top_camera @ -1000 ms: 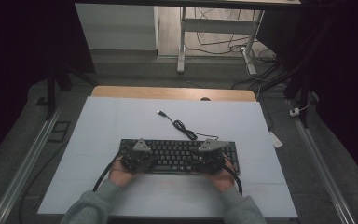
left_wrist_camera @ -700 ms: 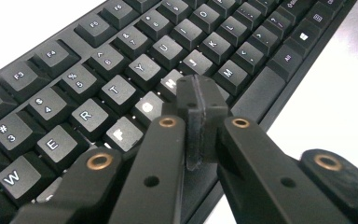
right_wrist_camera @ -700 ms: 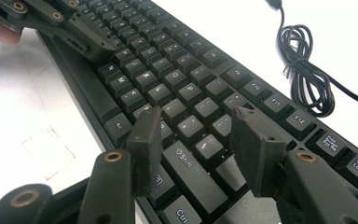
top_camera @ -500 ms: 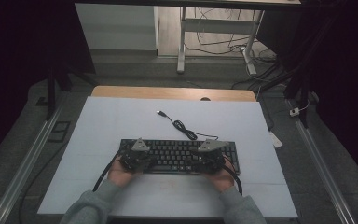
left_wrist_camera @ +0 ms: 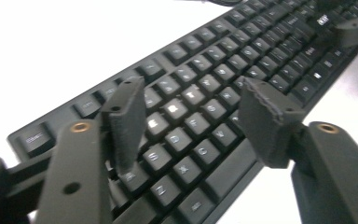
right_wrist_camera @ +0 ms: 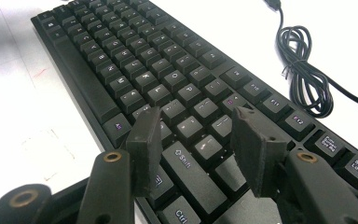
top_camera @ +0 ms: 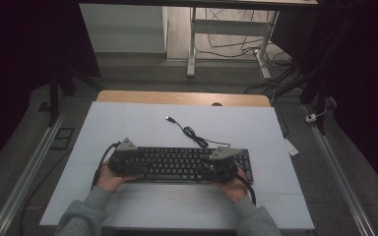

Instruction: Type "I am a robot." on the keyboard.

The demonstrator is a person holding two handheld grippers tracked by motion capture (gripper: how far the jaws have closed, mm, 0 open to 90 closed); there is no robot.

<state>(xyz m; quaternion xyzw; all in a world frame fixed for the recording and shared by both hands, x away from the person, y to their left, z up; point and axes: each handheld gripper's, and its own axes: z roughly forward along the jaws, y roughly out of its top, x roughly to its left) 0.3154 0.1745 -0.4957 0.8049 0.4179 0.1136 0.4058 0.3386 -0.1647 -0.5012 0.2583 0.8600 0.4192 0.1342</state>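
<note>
Directly under both grippers lies the keyboard [top_camera: 187, 163], long axis running from left gripper [left_wrist_camera: 193, 116], jaws just sprung wide, to right gripper [right_wrist_camera: 193, 140], apparently wide too, nothing held.

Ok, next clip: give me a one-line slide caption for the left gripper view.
Left gripper hovers with open jaws over the left end of a black keyboard on a white table.
</note>
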